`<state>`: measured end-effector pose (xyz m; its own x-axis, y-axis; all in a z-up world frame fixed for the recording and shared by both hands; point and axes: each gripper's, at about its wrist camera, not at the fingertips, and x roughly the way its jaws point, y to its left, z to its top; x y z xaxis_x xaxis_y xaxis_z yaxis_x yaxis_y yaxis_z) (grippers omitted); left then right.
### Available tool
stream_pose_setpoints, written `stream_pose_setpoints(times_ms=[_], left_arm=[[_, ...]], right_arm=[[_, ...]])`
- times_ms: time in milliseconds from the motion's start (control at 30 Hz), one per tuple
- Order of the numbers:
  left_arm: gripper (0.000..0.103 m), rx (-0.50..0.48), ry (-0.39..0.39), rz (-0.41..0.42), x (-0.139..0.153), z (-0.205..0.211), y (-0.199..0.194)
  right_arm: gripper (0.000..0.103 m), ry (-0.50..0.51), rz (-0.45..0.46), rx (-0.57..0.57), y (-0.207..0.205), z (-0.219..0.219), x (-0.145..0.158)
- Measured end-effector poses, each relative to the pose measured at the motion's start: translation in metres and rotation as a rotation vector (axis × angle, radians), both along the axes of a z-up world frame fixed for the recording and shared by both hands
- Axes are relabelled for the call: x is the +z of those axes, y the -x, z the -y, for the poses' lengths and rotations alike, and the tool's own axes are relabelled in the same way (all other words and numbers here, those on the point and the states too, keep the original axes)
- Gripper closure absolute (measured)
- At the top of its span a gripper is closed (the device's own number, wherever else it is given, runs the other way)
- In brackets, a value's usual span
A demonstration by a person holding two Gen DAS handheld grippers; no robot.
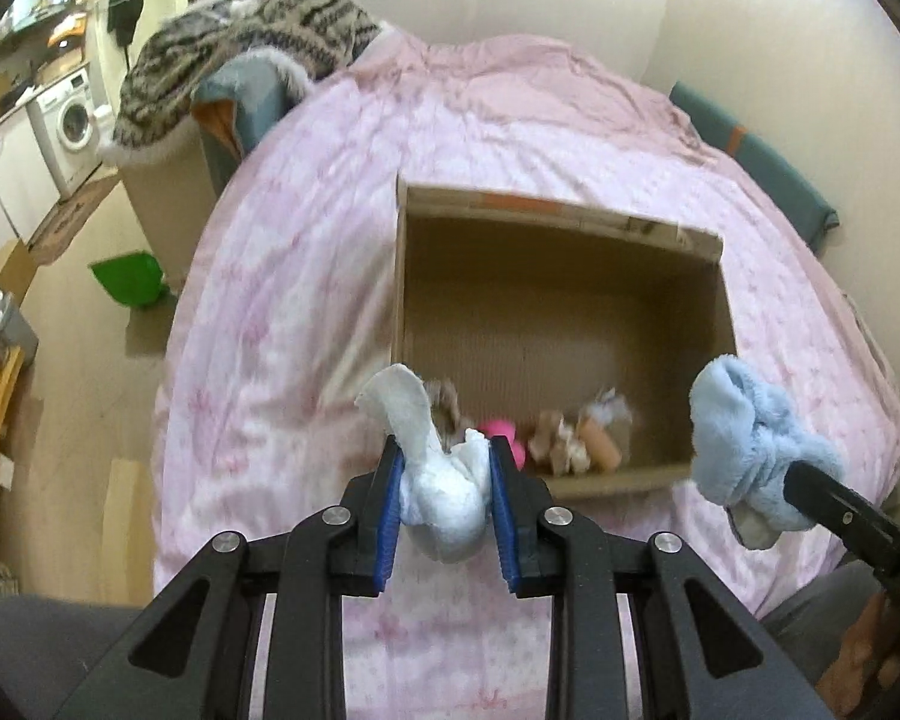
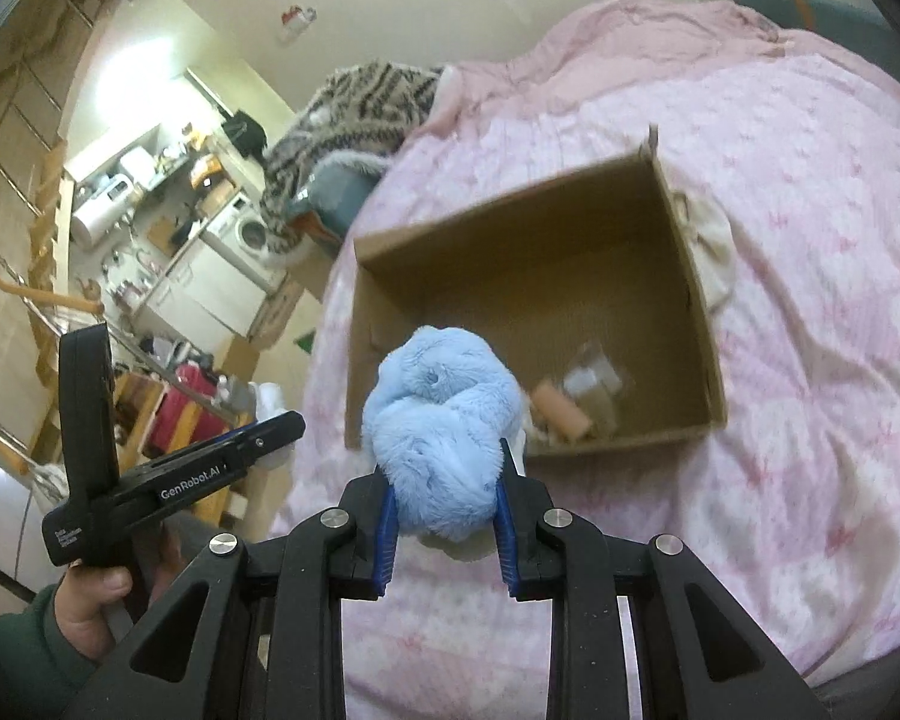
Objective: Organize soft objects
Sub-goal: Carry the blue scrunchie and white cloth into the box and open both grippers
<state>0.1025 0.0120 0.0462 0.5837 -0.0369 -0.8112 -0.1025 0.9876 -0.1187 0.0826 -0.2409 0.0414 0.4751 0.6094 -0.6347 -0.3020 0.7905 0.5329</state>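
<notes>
A bed under a rumpled pink floral quilt (image 1: 306,276) carried an open brown cardboard box (image 1: 561,222) with a few small soft items lying along its near wall. The right gripper (image 2: 447,501) had its fingers clamped on a fluffy light-blue plush bundle (image 2: 444,420) near the box's near edge. The left gripper (image 1: 444,501) pinched a small white-and-pale-blue cloth toy (image 1: 444,510) just short of that wall, so an early release could probably drop either onto the quilt.

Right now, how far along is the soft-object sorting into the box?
Partly done: a few small items, one pink, already lie in the cardboard box on the pink bedspread. In hand: the left gripper clamps a white soft item, the right gripper a fluffy blue one. Both are unreleased, short of the box.
</notes>
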Motion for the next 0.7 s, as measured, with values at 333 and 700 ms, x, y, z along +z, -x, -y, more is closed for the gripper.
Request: stream_pose_setpoints(times_ms=[333, 700], left_arm=[[0.079, -0.025, -0.015, 0.044, 0.009, 0.005, -0.05], [0.079, -0.03, 0.028, -0.072, -0.067, 0.002, -0.088]], right_arm=[[0.074, 0.025, 0.059, -0.02, -0.055, -0.001, 0.025], [0.074, 0.105, -0.118, -0.074, -0.093, -0.008, -0.059]])
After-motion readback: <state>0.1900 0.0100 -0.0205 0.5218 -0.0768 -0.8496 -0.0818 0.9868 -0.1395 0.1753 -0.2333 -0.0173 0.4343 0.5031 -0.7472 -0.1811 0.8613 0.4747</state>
